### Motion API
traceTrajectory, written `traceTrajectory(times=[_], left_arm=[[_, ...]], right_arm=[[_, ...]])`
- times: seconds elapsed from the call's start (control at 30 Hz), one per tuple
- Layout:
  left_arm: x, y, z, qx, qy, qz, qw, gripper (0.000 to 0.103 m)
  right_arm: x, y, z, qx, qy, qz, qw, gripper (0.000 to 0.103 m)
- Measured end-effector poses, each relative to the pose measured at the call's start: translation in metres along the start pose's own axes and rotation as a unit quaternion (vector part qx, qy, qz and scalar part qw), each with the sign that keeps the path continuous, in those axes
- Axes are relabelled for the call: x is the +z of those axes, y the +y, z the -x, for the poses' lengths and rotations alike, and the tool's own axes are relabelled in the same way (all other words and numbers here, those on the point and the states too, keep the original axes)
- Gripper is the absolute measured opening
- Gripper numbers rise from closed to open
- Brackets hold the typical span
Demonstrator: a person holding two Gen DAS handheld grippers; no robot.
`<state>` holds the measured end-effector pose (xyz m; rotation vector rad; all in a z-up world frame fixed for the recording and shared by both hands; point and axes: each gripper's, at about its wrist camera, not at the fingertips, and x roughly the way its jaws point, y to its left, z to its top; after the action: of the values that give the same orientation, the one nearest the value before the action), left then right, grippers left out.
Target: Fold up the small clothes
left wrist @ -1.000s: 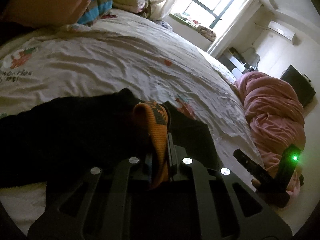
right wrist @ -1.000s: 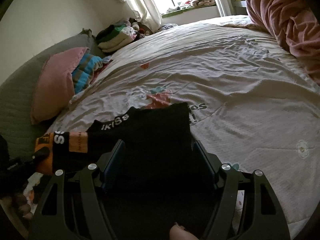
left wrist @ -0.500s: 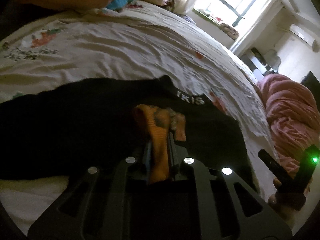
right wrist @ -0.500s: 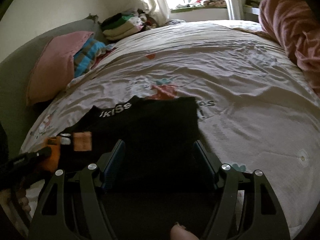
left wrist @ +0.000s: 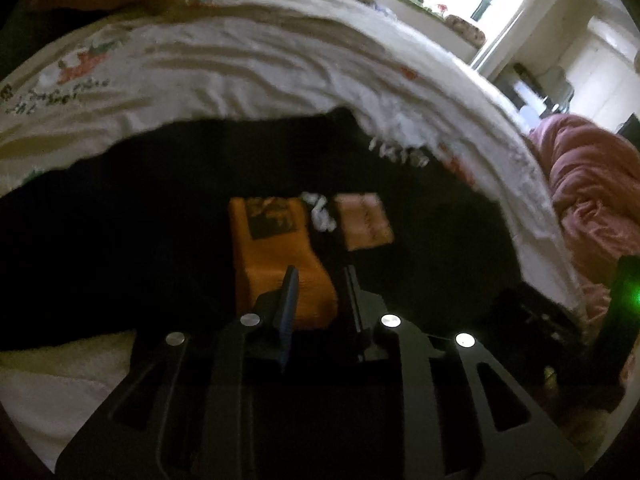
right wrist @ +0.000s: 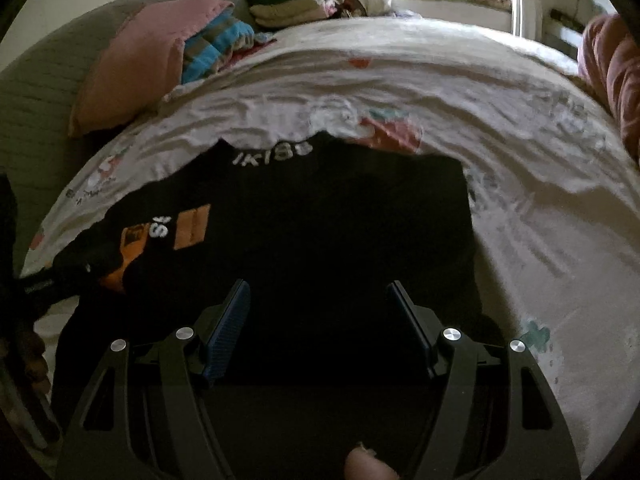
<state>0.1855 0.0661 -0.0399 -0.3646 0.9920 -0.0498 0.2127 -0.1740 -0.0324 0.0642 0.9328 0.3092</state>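
Black garment (right wrist: 320,220) w/ orange band (left wrist: 276,256); pink pillow (right wrist: 136,60) only in right view.

Matte black two-finger tool (right wrist: 318,300), blue ribbed pads (right wrist: 228,328), round silver screws, cut-out slotted frame.

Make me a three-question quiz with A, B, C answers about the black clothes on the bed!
1. Where does the black garment lie?
A. on the bed sheet
B. on the pink pillow
C. on the windowsill

2. What colour is the patch by the left gripper?
A. blue
B. orange
C. green

3. How does the right gripper stand?
A. clamped on a sock
B. shut tight on nothing
C. wide open over the black cloth

Answers: 1 A, the white printed sheet shows around its far and side edges. 2 B, the strip between the fingers is bright orange. 3 C, both pads stand far apart, with only dark cloth seen between them.
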Motion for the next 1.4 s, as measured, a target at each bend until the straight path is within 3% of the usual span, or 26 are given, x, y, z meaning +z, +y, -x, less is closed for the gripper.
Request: traceTrajectory(times=[0.17,0.53,0.57,0.63,0.87,0.93,1.0,1.07,1.17,1.4], left_arm=[[-0.009,0.013,-0.011,0.033,0.008,-0.011,0.9993,0.023],[-0.012,0.017,0.008,0.036,0.000,-0.005,0.9993,0.035],[-0.012,0.017,0.009,0.038,-0.002,-0.006,0.9993,0.038],[-0.013,0.017,0.012,0.040,-0.005,-0.007,0.9992,0.039],[-0.014,0.025,0.031,0.045,-0.024,0.000,0.9987,0.048],[-0.014,0.028,0.037,0.048,-0.029,0.005,0.9984,0.056],[-0.014,0.031,0.044,0.056,-0.036,0.013,0.9977,0.075],[-0.014,0.036,0.052,0.053,-0.043,0.024,0.9974,0.076],[-0.014,0.043,0.063,0.067,-0.053,0.034,0.9957,0.090],[-0.015,0.062,0.088,0.082,-0.078,0.044,0.9925,0.093]], right_arm=[[-0.008,-0.019,-0.019,-0.008,0.045,-0.036,0.998,0.069],[-0.007,-0.010,0.007,0.001,0.008,-0.026,1.000,0.069],[-0.006,-0.010,0.010,0.003,0.005,-0.027,1.000,0.072],[-0.006,-0.007,0.015,0.007,-0.001,-0.028,1.000,0.087],[-0.002,0.005,0.032,0.020,-0.020,-0.019,0.999,0.093],[-0.002,0.012,0.037,0.021,-0.026,-0.013,0.999,0.095],[-0.001,0.018,0.041,0.023,-0.032,-0.006,0.999,0.096],[0.000,0.026,0.045,0.026,-0.036,0.000,0.999,0.097],[0.003,0.036,0.048,0.028,-0.039,0.005,0.999,0.098],[0.010,0.060,0.054,0.040,-0.050,0.017,0.998,0.098]])
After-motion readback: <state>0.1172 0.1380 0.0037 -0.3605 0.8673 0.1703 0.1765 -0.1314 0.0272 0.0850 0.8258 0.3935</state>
